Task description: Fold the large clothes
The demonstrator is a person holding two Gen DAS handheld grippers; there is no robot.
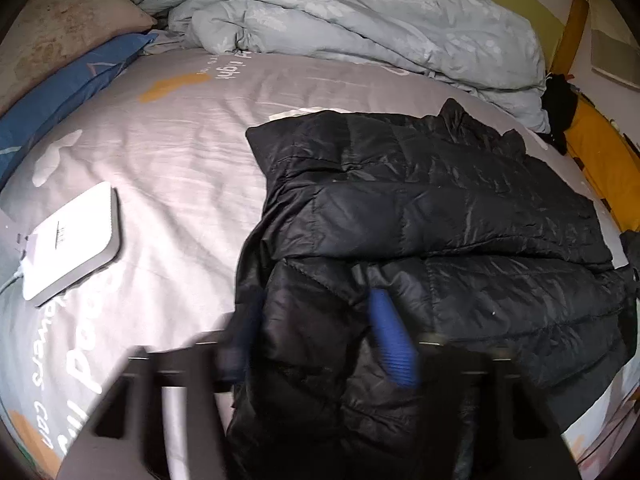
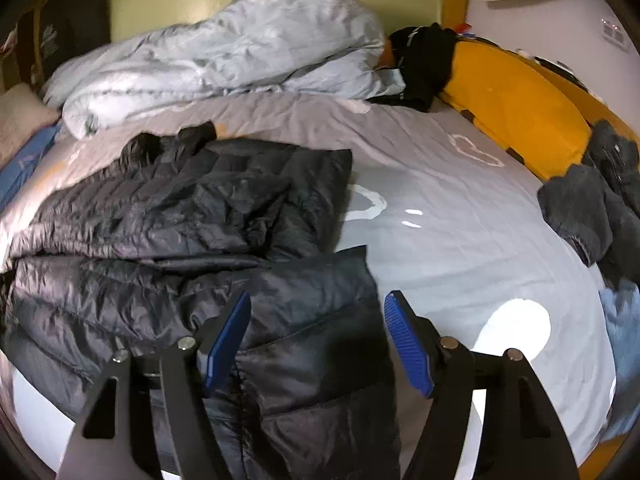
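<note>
1. Nearest of all, the left gripper (image 1: 316, 320) has its two blue fingers (image 1: 390, 336) on either side of a bunched-up bit of the black puffy jacket (image 1: 440, 208). The fingers are blurry. They sit close around the fabric, but I cannot tell if they squeeze it tight yet.
2. The right gripper (image 2: 316, 320) is open quite wide. A flap of the jacket lies between its fingers, but they do not touch it, so it holds nothing.
3. The jacket lies on the grey bed sheet (image 1: 180, 152), already folded partly over itself, with the collar at the far end.
4. I think the step now is to grab the near edge and fold it away toward the collar. To do it well, both claws should pinch all the layers at the edge, not just the slippery top one. Lift both sides together so the fold stays straight.
5. A white flat box (image 1: 72, 240) with a cord lies to the left, well apart from the jacket.
6. Farthest back, a pale blue blanket (image 1: 360, 20) is heaped up. Keep the fold short of it.
</note>
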